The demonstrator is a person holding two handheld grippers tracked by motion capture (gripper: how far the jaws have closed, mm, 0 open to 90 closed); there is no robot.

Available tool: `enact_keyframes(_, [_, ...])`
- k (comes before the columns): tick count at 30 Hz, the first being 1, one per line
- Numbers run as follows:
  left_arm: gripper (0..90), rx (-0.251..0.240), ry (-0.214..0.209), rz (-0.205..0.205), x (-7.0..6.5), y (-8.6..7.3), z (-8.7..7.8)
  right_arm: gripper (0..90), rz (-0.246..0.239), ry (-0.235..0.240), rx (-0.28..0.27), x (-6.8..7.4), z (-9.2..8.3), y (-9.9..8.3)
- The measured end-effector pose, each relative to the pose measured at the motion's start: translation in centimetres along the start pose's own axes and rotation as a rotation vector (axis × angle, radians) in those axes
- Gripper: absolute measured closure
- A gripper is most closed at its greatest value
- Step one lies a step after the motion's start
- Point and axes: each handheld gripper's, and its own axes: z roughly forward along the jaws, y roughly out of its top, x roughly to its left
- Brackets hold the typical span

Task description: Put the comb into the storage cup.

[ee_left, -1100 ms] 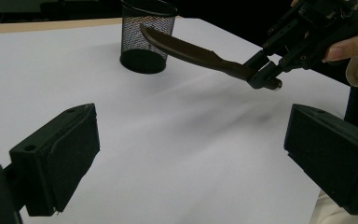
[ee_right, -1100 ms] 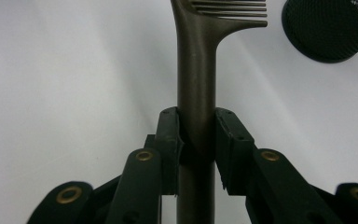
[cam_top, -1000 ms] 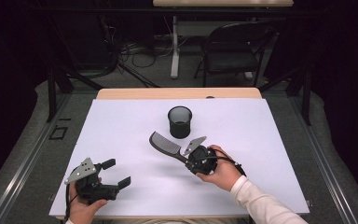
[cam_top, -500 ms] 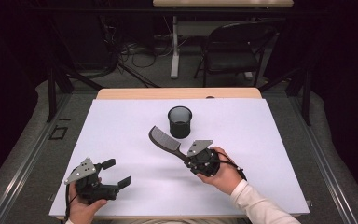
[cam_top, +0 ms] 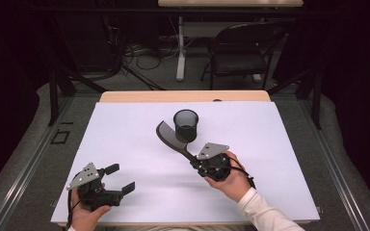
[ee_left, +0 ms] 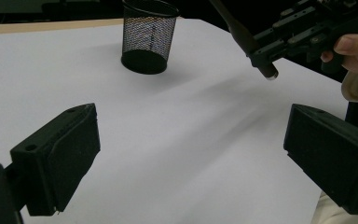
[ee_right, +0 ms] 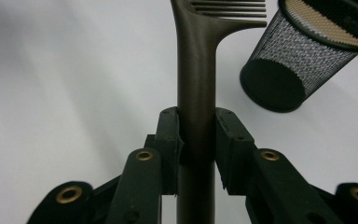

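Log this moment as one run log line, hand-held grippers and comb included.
right hand-held gripper: shut on comb handle, comb raised | left hand-held gripper: open, holds nothing | mesh cup: upright on table

You are seated in a lab-style recording space: a white-topped table (cam_top: 125, 144) stands before dark curtained surroundings, with a black folding chair (cam_top: 238, 53), loose cables (cam_top: 135, 50) on the grey floor, and a second table's leg (cam_top: 179, 48) behind.

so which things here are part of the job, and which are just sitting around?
In the job:
comb, clamped in the right gripper
mesh cup

Just about:
left gripper, open, holding nothing
white table sheet
chair behind the table
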Motion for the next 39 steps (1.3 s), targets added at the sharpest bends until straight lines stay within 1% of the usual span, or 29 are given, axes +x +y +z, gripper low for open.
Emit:
enact_keyframes(2, [3.6, 0.001, -0.001, 0.000, 0.0, 0.0, 0.0, 72.5, 0.003, -0.005, -0.022, -0.1, -0.1, 0.0])
enact_keyframes(3, [3.6, 0.000, 0.000, 0.000, 0.0, 0.0, 0.0, 72.5, 0.005, -0.013, -0.042, -0.1, -0.2, 0.0])
enact_keyframes(4, [3.6, 0.000, 0.000, 0.000, 0.0, 0.0, 0.0, 72.5, 0.005, -0.013, -0.042, -0.1, -0.2, 0.0])
enact_keyframes(12, [3.8, 0.000, 0.001, 0.000, 0.0, 0.0, 0.0, 72.5, -0.009, -0.039, -0.091, 0.2, -0.2, 0.0])
enact_keyframes(13, [3.9, -0.001, -0.005, 0.000, 0.0, 0.0, 0.0, 72.5, -0.010, -0.044, -0.096, 0.3, -0.2, 0.0])
enact_keyframes(17, [3.9, -0.002, -0.002, 0.002, 0.1, 0.0, 0.0, 72.5, -0.013, -0.062, -0.127, 0.5, -0.3, 0.0])
enact_keyframes(21, [4.4, 0.000, 0.002, 0.002, 0.1, 0.0, 0.0, 72.5, -0.016, -0.090, -0.162, 0.8, -0.4, -0.1])
enact_keyframes(23, [5.1, -0.006, 0.008, -0.003, 0.1, 0.0, 0.0, 72.5, -0.016, -0.093, -0.175, 0.9, -0.5, -0.2])
enact_keyframes(27, [7.0, -0.010, 0.007, -0.006, 0.3, -0.1, 0.0, 72.5, -0.026, -0.109, -0.192, 1.4, -0.4, -0.5])
enact_keyframes(28, [7.7, -0.016, 0.007, -0.005, 0.3, -0.1, 0.0, 72.5, -0.031, -0.112, -0.193, 1.5, -0.4, -0.6])
enact_keyframes(32, [10.3, -0.012, 0.014, 0.005, 0.2, -0.1, 0.1, 72.5, -0.054, -0.135, -0.203, 2.0, -0.3, -0.9])
enact_keyframes(33, [11.2, -0.012, 0.013, 0.009, 0.2, -0.1, 0.1, 72.5, -0.057, -0.138, -0.208, 2.1, -0.3, -0.9])
enact_keyframes(35, [16.0, -0.007, 0.011, 0.015, 0.2, -0.1, 0.1, 72.5, -0.063, -0.137, -0.211, 2.4, -0.2, -1.1])
enact_keyframes(39, [15.9, -0.010, 0.009, 0.009, 0.1, -0.1, 0.2, 72.5, -0.079, -0.142, -0.209, 2.9, 0.2, -1.4])
